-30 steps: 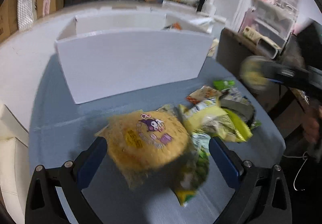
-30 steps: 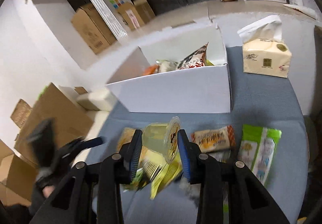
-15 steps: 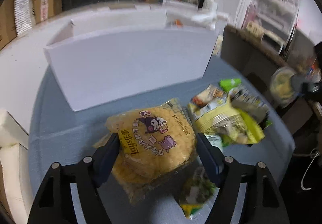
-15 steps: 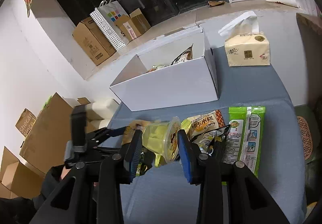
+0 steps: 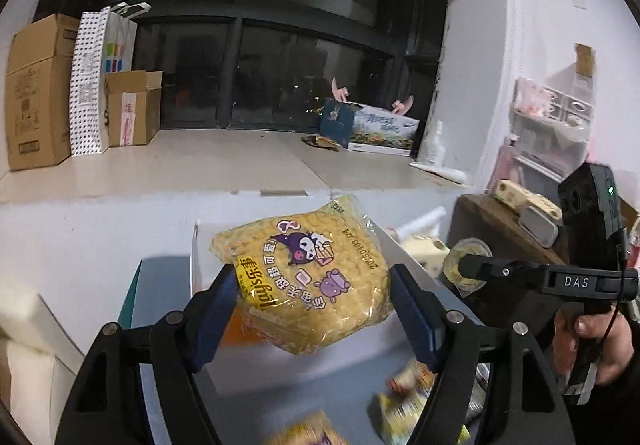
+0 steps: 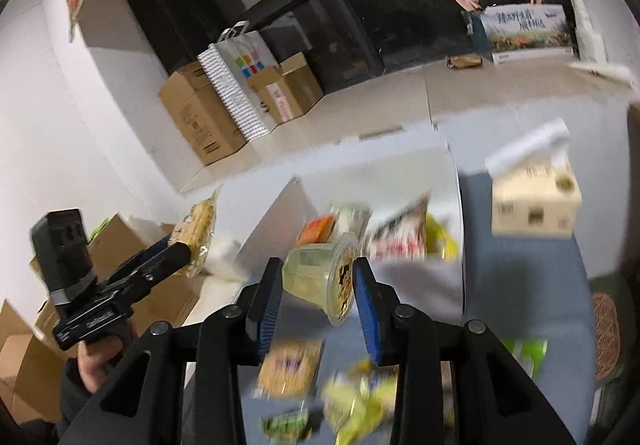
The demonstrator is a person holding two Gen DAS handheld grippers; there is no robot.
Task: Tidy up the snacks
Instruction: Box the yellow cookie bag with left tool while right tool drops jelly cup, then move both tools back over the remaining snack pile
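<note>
My left gripper (image 5: 312,309) is shut on a yellow Lay's chip bag (image 5: 308,277) with a purple cartoon figure, held in the air over the near wall of the white box (image 5: 200,261). My right gripper (image 6: 316,285) is shut on a clear jelly cup (image 6: 320,273) with a printed foil lid, held above the box's near wall (image 6: 432,285). The cup also shows at the right of the left wrist view (image 5: 460,265). The box holds several snack packets (image 6: 400,233). More packets (image 6: 288,369) lie blurred on the blue table below.
A tissue box (image 6: 536,205) stands on the blue table (image 6: 520,285) right of the white box. Cardboard boxes (image 6: 200,117) and a paper bag (image 6: 236,81) stand on the ledge behind. A wooden side table (image 5: 504,225) is at the right. A woven mat (image 6: 604,337) lies lower right.
Both grippers have risen from the table with their loads and tilted up toward the white box. The chip bag has left the table and now hangs over the box's edge.
</note>
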